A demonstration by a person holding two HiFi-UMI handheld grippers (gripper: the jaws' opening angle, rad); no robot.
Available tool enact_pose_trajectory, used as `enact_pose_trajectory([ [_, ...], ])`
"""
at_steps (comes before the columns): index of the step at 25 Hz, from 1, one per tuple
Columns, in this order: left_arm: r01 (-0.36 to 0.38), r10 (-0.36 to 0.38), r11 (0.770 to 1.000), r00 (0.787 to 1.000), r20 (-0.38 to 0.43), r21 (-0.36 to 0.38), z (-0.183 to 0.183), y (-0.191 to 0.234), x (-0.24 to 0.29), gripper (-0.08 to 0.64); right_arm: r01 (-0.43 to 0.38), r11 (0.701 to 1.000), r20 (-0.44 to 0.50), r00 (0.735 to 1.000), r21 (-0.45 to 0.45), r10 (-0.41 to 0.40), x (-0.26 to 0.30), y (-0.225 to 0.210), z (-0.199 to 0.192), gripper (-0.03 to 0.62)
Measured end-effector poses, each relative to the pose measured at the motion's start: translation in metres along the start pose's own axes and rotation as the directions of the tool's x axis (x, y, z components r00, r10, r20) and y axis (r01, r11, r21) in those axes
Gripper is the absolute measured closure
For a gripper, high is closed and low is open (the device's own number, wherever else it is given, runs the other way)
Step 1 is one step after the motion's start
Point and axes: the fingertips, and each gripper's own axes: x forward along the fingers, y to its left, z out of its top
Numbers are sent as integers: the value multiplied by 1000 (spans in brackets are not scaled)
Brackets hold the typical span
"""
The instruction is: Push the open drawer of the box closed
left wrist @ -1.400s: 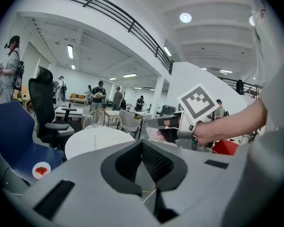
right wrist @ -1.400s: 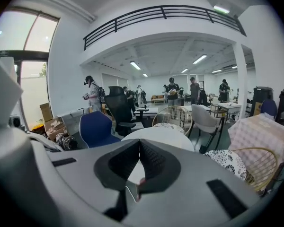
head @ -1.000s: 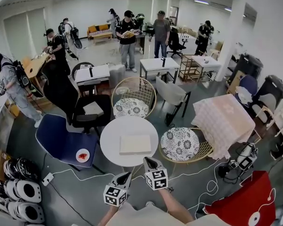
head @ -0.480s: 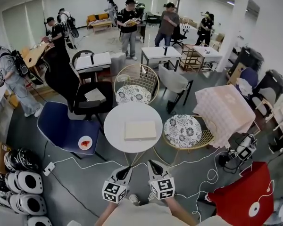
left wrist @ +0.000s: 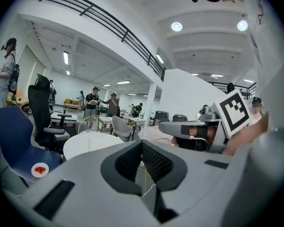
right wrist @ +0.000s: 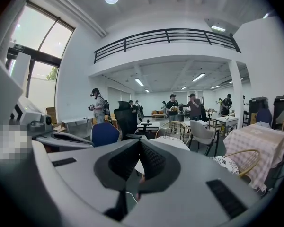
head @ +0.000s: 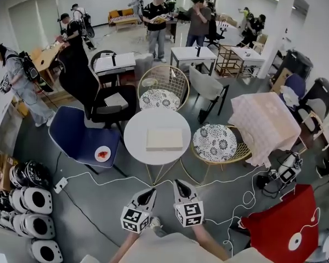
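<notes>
The left gripper (head: 151, 192) and right gripper (head: 179, 183) have drawn back from the round table (head: 136, 142) — the box (head: 164, 139) lies far ahead, untouched — both claws pressed together, empty.

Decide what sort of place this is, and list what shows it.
Probably a large open workroom or lab, not a home. White desks and a black office chair stand about, a railed gallery runs overhead, and several people stand among the furniture.
</notes>
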Motion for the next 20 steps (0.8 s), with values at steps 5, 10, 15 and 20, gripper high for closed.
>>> enact_pose_trajectory([
  [5,-6,6,1000,1000,-8,-4,-13,-26,-9,548,-7,1000,-10,1000,2,7,-26,0,-11,577],
  [10,-20,20,1000,1000,4,-2,-17,-36,-19,548,-17,1000,-23,1000,-8,17,-42,7,-18,577],
  [15,-31,31,999,999,10,-9,-20,-40,-23,548,-25,1000,-19,1000,-18,25,-47,13,-17,577],
  [20,-31,31,1000,999,11,5,-18,-45,-22,548,-30,999,-9,1000,-22,30,-50,11,-14,577],
])
